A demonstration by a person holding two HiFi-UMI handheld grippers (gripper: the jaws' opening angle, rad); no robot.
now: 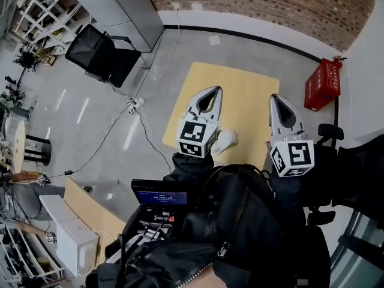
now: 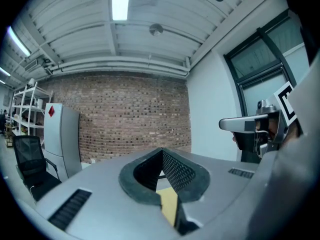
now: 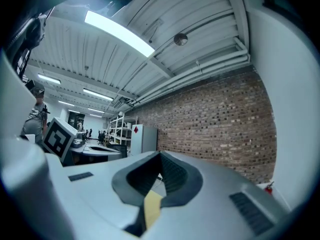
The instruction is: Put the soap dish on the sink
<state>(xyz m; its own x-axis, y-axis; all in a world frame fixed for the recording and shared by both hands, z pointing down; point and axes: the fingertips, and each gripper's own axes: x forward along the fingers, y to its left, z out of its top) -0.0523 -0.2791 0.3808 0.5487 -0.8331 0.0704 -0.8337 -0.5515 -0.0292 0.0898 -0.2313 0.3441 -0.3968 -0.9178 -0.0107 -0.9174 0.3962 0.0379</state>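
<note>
On the pale wooden bench (image 1: 240,95), near its closer edge, lies a small white object (image 1: 225,141), the only thing in sight that could be the soap dish; it is too small to tell for sure. It sits between the two grippers, just beside the left one's marker cube (image 1: 197,138). Its long axis runs slantwise across the head view, from lower left to upper right, and which end is which cannot be made out.

The left gripper (image 1: 215,90) and the right gripper (image 1: 276,98) are both held level over the bench, side by side. On each, the fingers are closed tip to tip with nothing between them; only the bench's yellow wood shows through the gap behind the tips in the left gripper view (image 2: 162,151) and the right gripper view (image 3: 160,155).

The bench stands on a grey floor (image 1: 78,113), where cables run to a power strip (image 1: 135,105). A red-brown brick wall (image 1: 270,5) closes the far side, with a red box (image 1: 322,84) at its foot. A black office chair (image 1: 99,56), a grey cabinet (image 1: 129,8) bearing a red diamond label, and white shelving (image 1: 36,17) stand to the left. Long ceiling lights show in both gripper views.

A small screen (image 1: 159,195) at the person's chest glows blue; its digits are too small to read. The cubes carry black-and-white square patterns, no words.
</note>
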